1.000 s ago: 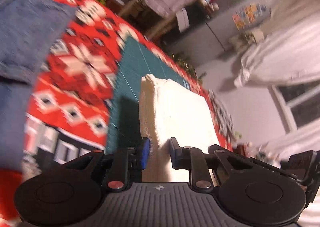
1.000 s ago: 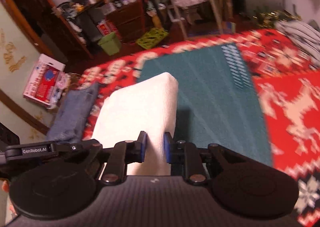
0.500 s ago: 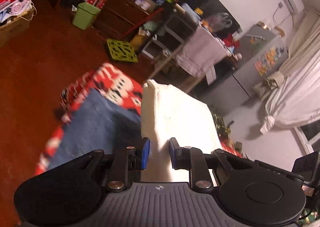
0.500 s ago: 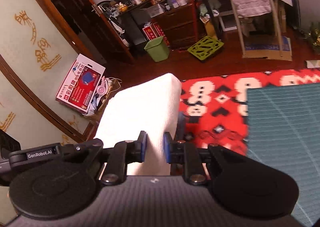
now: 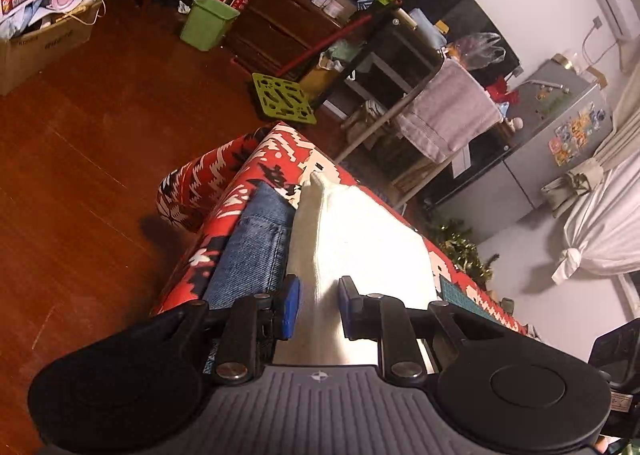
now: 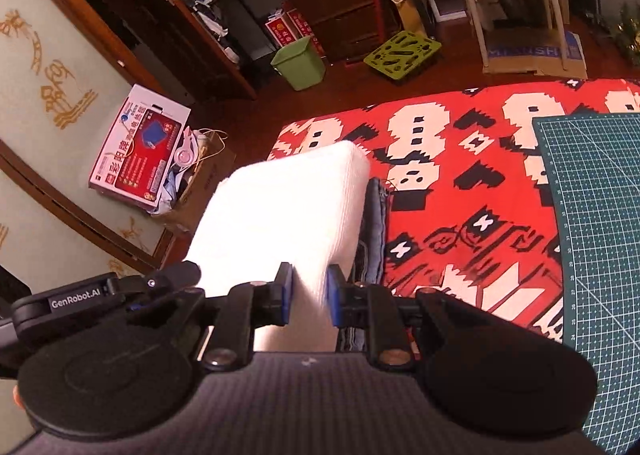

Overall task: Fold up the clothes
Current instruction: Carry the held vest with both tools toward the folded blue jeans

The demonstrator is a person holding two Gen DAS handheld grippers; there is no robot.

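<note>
- folded white garment [image 5: 360,239] is a thick, soft stack w/ a ribbed knit look; held up off the surface at one end, its far end hanging over the folded jeans [image 5: 256,251] at the corner of the red patterned blanket [image 6: 460,191].
- left gripper [image 5: 318,309] pinches one near corner, blue pads [image 5: 291,307] pressed into the layers; right gripper [image 6: 310,297] does the same on the other near corner (fabric fills the gap btwn both sets of fingers).
- handling, my read: light, floppy, not fragile or slippery. layers can slide apart or the middle can sag if the two grips drift apart, so keep them level and the near edge taut.
- best hold: right where it is now, near-edge corners, biting all layers at once, not just the top one.
- jeans look stiffer and heavier; prob a decent flat base for stacking, tho i can't tell if the white piece touches them yet.
- outward: green cutting mat [image 6: 600,215] lies on the blanket, well apart from the stack; wood floor [image 5: 80,159] beyond the blanket edge, so a dropped fold could slip off that side.
</note>
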